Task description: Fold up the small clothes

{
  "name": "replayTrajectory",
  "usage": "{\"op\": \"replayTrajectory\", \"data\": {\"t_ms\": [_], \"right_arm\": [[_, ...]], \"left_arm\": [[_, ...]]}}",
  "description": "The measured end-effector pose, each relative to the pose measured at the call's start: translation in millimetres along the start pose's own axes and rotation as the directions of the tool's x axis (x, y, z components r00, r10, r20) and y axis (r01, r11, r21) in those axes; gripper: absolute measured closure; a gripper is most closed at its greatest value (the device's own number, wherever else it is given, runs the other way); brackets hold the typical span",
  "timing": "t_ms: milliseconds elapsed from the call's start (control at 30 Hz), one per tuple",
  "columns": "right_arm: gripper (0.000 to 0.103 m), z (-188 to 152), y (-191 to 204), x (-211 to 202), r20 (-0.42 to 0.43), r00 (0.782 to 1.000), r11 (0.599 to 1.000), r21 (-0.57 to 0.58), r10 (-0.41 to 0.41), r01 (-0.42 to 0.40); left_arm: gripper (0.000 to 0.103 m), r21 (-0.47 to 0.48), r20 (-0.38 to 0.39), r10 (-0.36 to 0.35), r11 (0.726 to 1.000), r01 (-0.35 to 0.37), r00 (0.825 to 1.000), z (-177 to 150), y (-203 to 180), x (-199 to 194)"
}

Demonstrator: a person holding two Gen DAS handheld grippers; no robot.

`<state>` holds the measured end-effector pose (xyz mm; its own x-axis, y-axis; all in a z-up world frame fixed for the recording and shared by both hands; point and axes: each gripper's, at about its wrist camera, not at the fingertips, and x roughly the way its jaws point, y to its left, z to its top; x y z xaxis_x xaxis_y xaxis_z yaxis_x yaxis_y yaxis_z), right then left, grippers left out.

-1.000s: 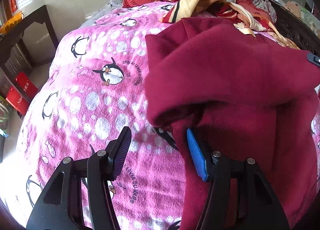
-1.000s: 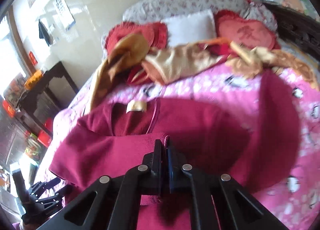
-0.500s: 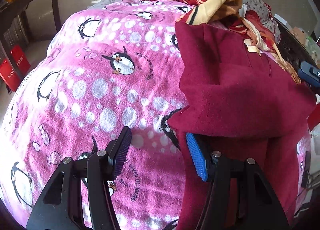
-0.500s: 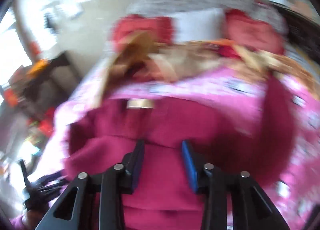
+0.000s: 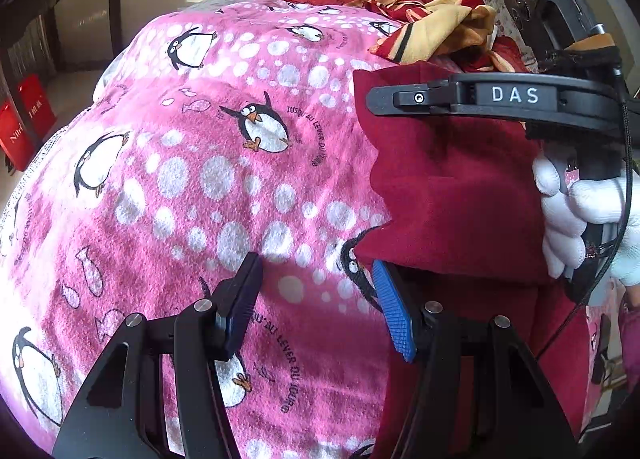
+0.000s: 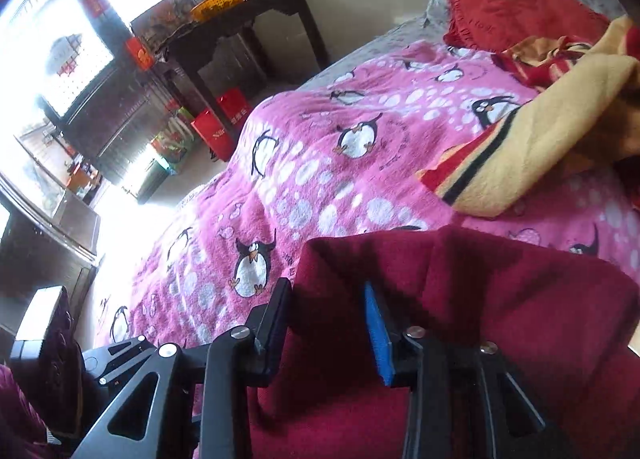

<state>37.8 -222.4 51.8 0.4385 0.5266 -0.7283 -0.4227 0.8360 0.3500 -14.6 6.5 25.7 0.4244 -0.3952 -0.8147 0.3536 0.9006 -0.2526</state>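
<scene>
A dark red fleece garment (image 5: 452, 187) lies folded on the pink penguin blanket (image 5: 192, 179), at the right in the left wrist view. My left gripper (image 5: 316, 299) is open and empty, just left of the garment's lower left corner. My right gripper (image 6: 328, 315) is open over the garment's (image 6: 460, 299) folded top edge, holding nothing. The right gripper's body also shows in the left wrist view (image 5: 480, 99), above the garment, held by a white-gloved hand (image 5: 568, 211).
A yellow and red blanket (image 6: 540, 139) is bunched at the head of the bed beside a red ruffled cushion (image 6: 516, 7). A dark wooden table (image 6: 240, 31) and red bags (image 6: 220, 123) stand on the floor off the bed's left side.
My right gripper was shut on the garment's edge, then opened and let it go. It swung round toward the left. The upper layer now lies flat on the garment.
</scene>
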Motion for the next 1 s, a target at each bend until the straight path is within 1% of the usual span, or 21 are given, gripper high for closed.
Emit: {"op": "replayTrajectory", "data": {"t_ms": [33, 67, 133, 200, 300, 400, 433, 467, 533, 567, 600, 633, 700, 733, 800, 833, 867, 900, 967, 1000], "right_arm": [[0.091, -3.8, 3.4, 1.1, 0.001, 1.0, 1.0, -0.021, -0.015, 0.015], [0.094, -5.0, 6.0, -0.1, 0.011, 1.0, 0.999, -0.044, -0.027, 0.028], [0.095, 2.8, 5.7, -2.0, 0.036, 0.997, 0.996, -0.06, -0.062, 0.064], [0.096, 12.2, 5.0, -2.2, 0.074, 0.994, 0.996, -0.046, -0.079, 0.082], [0.096, 33.5, 9.8, 1.6, 0.109, 0.992, 0.997, -0.02, -0.067, 0.069], [0.096, 34.7, 16.5, 27.0, 0.088, 0.994, 0.998, -0.012, -0.064, 0.065], [0.095, 31.7, 17.4, 37.1, 0.075, 0.994, 0.996, -0.009, -0.083, 0.084], [0.095, 29.6, 15.7, 38.2, 0.068, 0.994, 0.996, 0.009, -0.091, 0.09], [0.094, 24.4, 12.7, 21.9, 0.088, 0.994, 0.997, 0.047, -0.07, 0.066], [0.089, 20.8, 14.3, 8.3, 0.101, 0.992, 0.996, 0.048, -0.077, 0.072], [0.086, 15.3, 16.6, -8.3, 0.117, 0.989, 0.995, 0.048, -0.096, 0.09], [0.08, 5.2, 17.1, -27.8, 0.137, 0.983, 0.992, 0.055, -0.124, 0.118], [0.079, -14.9, 15.4, -55.3, 0.159, 0.974, 0.986, 0.08, -0.16, 0.149], [0.079, -32.0, 11.6, -71.1, 0.17, 0.969, 0.981, 0.104, -0.177, 0.161], [0.079, -59.3, 3.8, -88.6, 0.166, 0.96, 0.969, 0.148, -0.223, 0.2], [0.079, -73.2, -2.1, -94.4, 0.155, 0.953, 0.957, 0.17, -0.261, 0.235], [0.079, -89.1, -10.6, -100.1, 0.137, 0.94, 0.938, 0.197, -0.313, 0.284], [0.079, -99.8, -19.9, -101.8, 0.118, 0.93, 0.921, 0.232, -0.347, 0.314], [0.079, -117.1, -41.9, -100.8, 0.086, 0.915, 0.883, 0.313, -0.394, 0.351], [0.079, -123.5, -51.8, -99.6, 0.077, 0.911, 0.87, 0.338, -0.405, 0.359]], "left_arm": [[0.046, -0.001, 0.001, -0.008, 1.0, 0.008, 1.0, 0.4, 1.6, -0.7], [0.046, -0.005, -0.001, -0.018, 1.0, 0.018, 1.0, 0.5, 3.0, -1.7], [0.046, -0.019, 0.002, -0.039, 0.999, 0.039, 0.999, 1.7, 7.3, -5.2], [0.046, -0.034, 0.009, -0.037, 0.999, 0.037, 0.999, 2.0, 12.5, -11.4], [0.046, -0.05, 0.022, -0.012, 0.999, 0.013, 1.0, 3.1, 19.5, -21.7], [0.046, -0.053, 0.041, 0.016, 0.998, -0.014, 0.999, 9.2, 22.4, -32.4], [0.046, -0.053, 0.051, 0.021, 0.998, -0.019, 0.998, 12.2, 22.7, -36.0], [0.046, -0.052, 0.062, 0.023, 0.998, -0.019, 0.998, 15.3, 22.1, -38.9], [0.046, -0.042, 0.081, 0.012, 0.999, -0.009, 0.997, 22.9, 16.7, -42.7], [0.046, -0.034, 0.088, 0.008, 0.999, -0.005, 0.996, 26.6, 12.6, -43.1], [0.046, -0.023, 0.096, 0.002, 1.0, 0.001, 0.995, 30.2, 7.4, -43.3], [0.046, -0.012, 0.104, -0.006, 1.0, 0.007, 0.995, 33.3, 2.2, -43.1], [0.046, 0.017, 0.11, -0.016, 1.0, 0.015, 0.994, 37.9, -10.1, -39.7], [0.046, 0.031, 0.107, -0.011, 0.999, 0.008, 0.994, 40.6, -15.5, -34.8], [0.046, 0.06, 0.095, 0.03, 0.998, -0.036, 0.995, 41.9, -23.7, -22.0], [0.046, 0.066, 0.084, 0.044, 0.997, -0.049, 0.996, 40.8, -25.6, -14.6], [0.046, 0.071, 0.072, 0.06, 0.995, -0.065, 0.996, 39.4, -26.4, -6.6], [0.046, 0.076, 0.057, 0.081, 0.993, -0.085, 0.995, 38.4, -25.9, 3.7], [0.045, 0.097, 0.025, 0.114, 0.989, -0.115, 0.993, 35.4, -25.6, 22.2], [0.042, 0.103, 0.031, 0.121, 0.987, -0.124, 0.992, 33.8, -26.0, 25.6]]}}
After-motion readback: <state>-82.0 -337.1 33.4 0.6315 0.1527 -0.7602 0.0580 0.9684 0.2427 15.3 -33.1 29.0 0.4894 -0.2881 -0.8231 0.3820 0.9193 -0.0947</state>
